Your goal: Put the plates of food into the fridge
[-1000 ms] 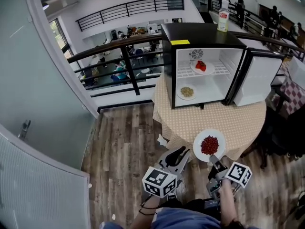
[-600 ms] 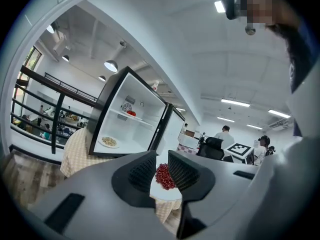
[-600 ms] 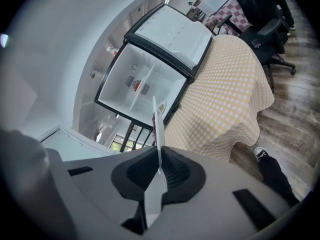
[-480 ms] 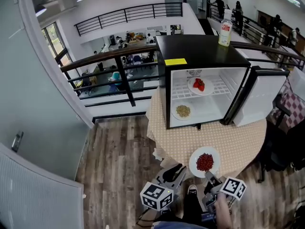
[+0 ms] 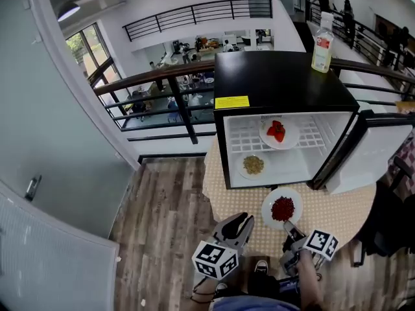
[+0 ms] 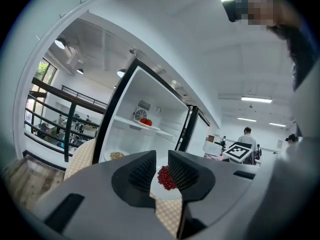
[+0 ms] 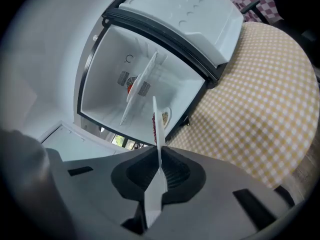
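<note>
A black mini fridge stands open on a round checked table. Its wire shelf holds a plate of strawberries, and a plate of tan food lies on its floor. My right gripper is shut on the near rim of a white plate of red berries, held over the table just before the opening. In the right gripper view that plate is edge-on between the pads of the gripper. My left gripper hangs left of the plate, open and empty, with a gap showing at the gripper.
The white fridge door swings out to the right. A bottle stands on the fridge top. A dark railing runs behind the table, a glass wall stands at the left, and wood floor lies below.
Both grippers and the plate of red berries have moved forward toward the open fridge, from the table's near edge to just before the opening. The fridge now looms closer.
</note>
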A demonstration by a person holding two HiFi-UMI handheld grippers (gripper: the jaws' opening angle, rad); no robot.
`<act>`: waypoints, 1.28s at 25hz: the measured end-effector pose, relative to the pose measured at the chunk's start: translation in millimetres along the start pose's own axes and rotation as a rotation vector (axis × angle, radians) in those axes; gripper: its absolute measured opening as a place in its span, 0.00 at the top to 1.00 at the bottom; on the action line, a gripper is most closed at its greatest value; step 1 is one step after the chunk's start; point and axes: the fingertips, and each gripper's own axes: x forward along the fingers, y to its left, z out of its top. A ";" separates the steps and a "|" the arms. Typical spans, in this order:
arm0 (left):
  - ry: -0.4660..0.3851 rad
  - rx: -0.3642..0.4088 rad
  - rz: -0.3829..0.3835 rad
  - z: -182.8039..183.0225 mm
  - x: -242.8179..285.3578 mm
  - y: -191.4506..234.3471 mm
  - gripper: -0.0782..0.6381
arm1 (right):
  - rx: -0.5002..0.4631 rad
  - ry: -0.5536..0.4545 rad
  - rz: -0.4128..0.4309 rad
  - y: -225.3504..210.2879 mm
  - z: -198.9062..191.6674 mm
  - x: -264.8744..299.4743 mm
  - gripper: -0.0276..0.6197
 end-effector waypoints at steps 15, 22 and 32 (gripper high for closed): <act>0.052 0.036 0.007 -4.6 90.7 -26.9 0.77 | 0.183 0.016 0.064 -46.2 106.1 95.8 0.92; 0.095 0.057 0.034 -12.3 103.7 -20.9 0.77 | 0.322 -0.042 0.041 -66.5 130.2 148.4 0.92; 0.126 0.044 0.070 -19.3 104.3 -11.1 0.77 | 0.310 -0.105 0.012 -70.7 152.3 187.6 0.92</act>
